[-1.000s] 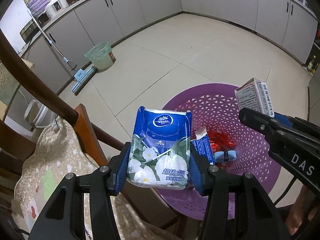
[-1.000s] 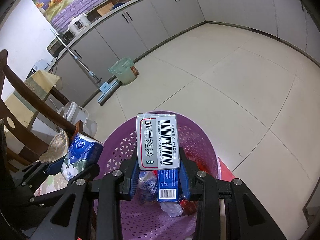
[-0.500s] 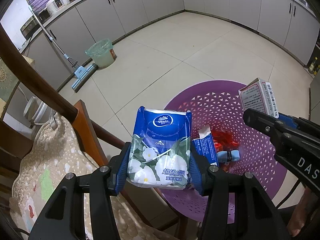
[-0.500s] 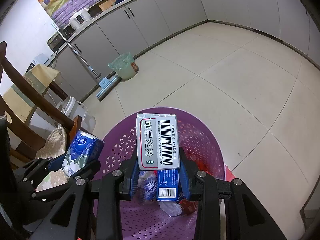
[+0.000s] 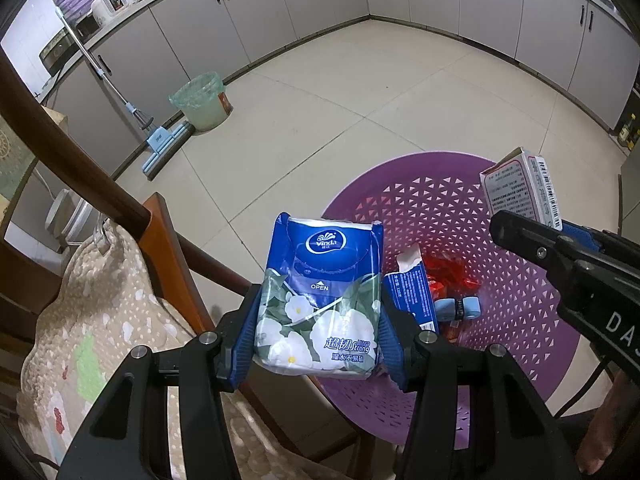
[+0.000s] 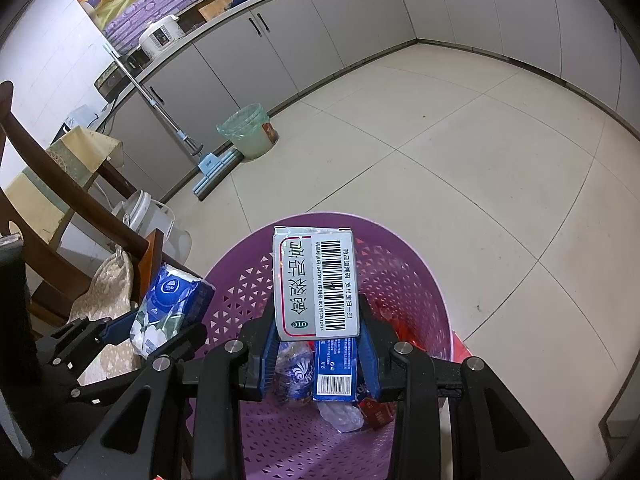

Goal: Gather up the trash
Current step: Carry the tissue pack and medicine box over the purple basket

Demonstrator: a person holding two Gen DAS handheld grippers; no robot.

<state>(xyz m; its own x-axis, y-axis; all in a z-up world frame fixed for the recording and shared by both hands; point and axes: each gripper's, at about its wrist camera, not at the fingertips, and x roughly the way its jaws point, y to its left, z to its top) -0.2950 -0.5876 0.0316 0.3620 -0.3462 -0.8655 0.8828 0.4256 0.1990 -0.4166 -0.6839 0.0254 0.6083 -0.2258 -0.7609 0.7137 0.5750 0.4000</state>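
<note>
Tissue pack (image 5: 318, 300) upright lengthwise in left gripper (image 5: 318, 336).

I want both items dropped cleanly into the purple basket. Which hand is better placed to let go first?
Right. Its tool holds the medicine box directly over the purple basket. The left tool holds the tissue pack at the basket's near edge, partly over the chair.

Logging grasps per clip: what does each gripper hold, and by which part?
Left gripper clamps the tissue pack by its lower sides. Right gripper clamps the white box by its bottom end.
</note>
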